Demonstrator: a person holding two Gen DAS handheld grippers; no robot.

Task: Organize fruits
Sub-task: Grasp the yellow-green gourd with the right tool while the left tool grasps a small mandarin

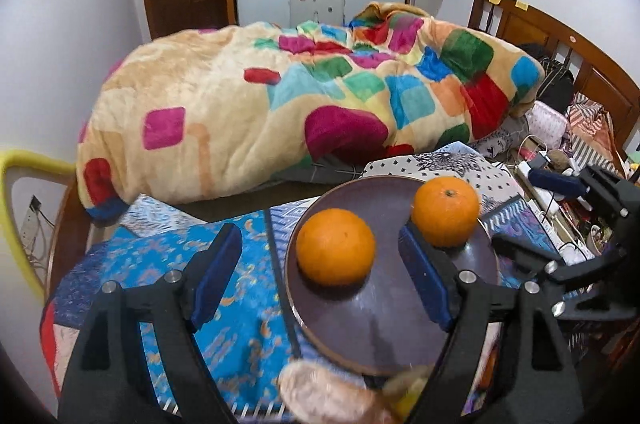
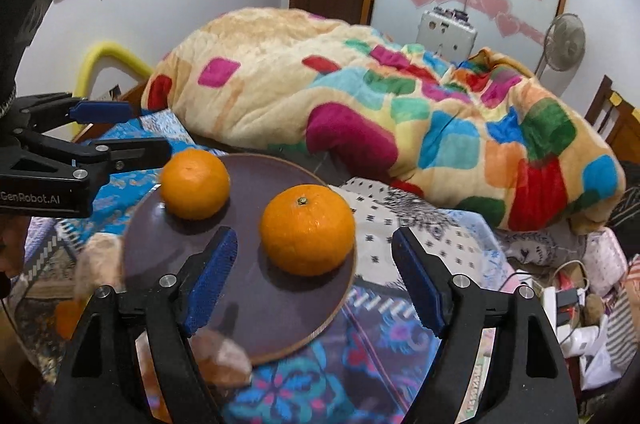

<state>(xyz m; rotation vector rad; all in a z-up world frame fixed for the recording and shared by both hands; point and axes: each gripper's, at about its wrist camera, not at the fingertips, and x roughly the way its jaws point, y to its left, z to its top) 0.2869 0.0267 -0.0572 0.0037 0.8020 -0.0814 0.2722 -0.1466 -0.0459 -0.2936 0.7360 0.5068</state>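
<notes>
Nearest in my left view, at the bottom edge, a blurred tan lump sits just under the plate rim; I cannot tell what it is. My left claw is released, its blue pads spread wide with nothing between them, one over the blue patterned cloth at lower left, the other over the plate. The dark round plate fills the lower centre. On it lie two oranges, apart from each other: the near orange lies between my pads but untouched, and the stem orange sits further up and right, near the rim. My right claw enters from the right edge.

In the right view my right claw is also released, jaws wide, framing the stem orange at centre without touching it; the other orange is up and left, with the left claw just beyond it at the left edge. A blurred orange patch at lower left may be more fruit off the plate; I can't say.

Behind, a bright quilt heaps on the bed.

I judge two fruits are placed and both claws are free. Next calls for finding any remaining fruit, closing gently on it, and setting it in the bare lower part of the plate.
</notes>
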